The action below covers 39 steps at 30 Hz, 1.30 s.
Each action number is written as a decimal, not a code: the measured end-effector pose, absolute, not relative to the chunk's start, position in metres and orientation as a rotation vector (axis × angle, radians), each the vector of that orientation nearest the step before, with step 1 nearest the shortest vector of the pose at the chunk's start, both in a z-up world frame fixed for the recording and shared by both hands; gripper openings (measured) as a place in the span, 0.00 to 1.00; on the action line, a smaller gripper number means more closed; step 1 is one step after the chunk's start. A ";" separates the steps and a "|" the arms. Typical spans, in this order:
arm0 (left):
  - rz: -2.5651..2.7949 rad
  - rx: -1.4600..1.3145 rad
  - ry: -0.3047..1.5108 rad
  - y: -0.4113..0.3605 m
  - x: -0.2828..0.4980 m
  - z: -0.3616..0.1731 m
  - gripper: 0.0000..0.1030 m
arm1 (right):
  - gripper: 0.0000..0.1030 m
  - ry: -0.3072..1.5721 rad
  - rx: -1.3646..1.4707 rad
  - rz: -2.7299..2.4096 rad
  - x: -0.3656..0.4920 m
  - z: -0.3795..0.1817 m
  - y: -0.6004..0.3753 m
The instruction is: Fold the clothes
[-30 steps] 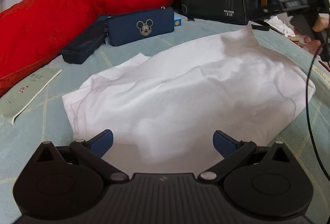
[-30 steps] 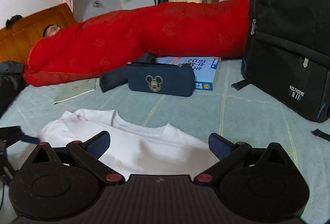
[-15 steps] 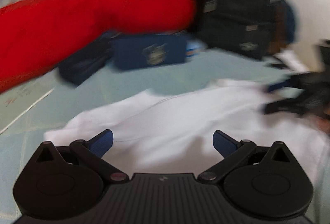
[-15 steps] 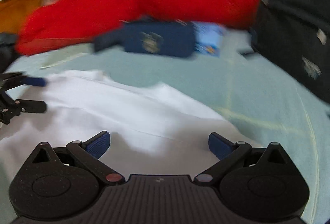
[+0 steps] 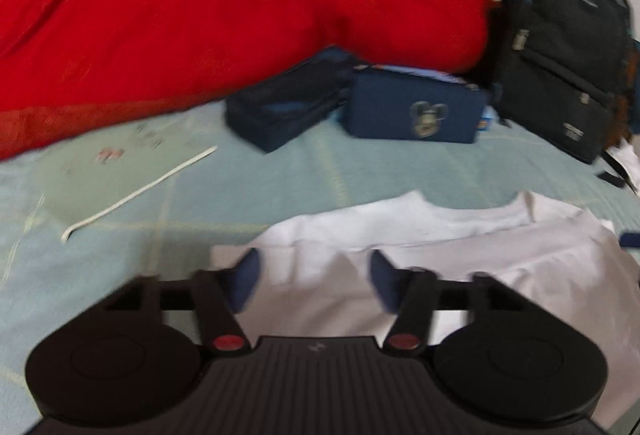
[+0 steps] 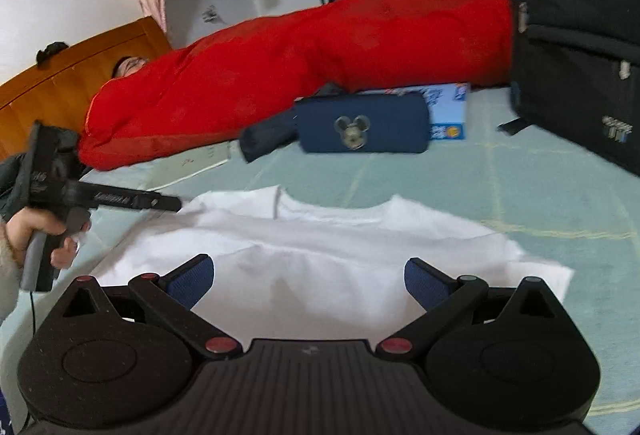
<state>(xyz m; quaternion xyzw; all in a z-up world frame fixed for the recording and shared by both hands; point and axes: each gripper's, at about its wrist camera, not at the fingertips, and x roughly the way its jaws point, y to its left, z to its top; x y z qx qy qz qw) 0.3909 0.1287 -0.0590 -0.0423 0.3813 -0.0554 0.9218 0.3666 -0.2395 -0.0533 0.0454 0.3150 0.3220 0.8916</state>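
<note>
Closing since before, left hand-held gripper [image 5: 312, 277] straddles white shirt [image 5: 460, 247]; right hand-held gripper [image 6: 308, 279] spread.

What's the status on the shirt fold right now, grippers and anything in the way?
Left gripper jaws closing over the white shirt, cloth between them. Right gripper open above it. Shirt flat on the bed. Nothing on the shirt.

Shirt [image 6: 320, 259] on bed [image 6: 520, 187], backpack [image 6: 580, 55] behind
</note>
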 end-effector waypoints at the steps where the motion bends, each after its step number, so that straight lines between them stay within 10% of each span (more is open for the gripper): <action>1: -0.113 -0.073 0.795 0.129 0.393 -0.061 0.38 | 1.00 0.645 0.085 0.683 0.365 -0.054 -0.237; 9: -0.129 0.083 0.854 0.107 0.409 -0.082 0.37 | 1.00 0.651 0.062 0.770 0.356 -0.074 -0.240; 15: -0.114 0.107 0.804 0.102 0.399 -0.074 0.03 | 1.00 0.615 0.075 0.782 0.346 -0.066 -0.246; 21: -0.047 0.040 0.800 0.113 0.413 -0.073 0.02 | 1.00 0.643 0.086 0.739 0.353 -0.071 -0.246; 34: -0.200 -0.017 0.784 0.106 0.360 -0.057 0.42 | 1.00 0.714 0.066 0.687 0.360 -0.082 -0.244; 39: -0.127 -0.036 0.871 0.119 0.350 -0.076 0.42 | 1.00 0.718 0.068 0.684 0.361 -0.083 -0.244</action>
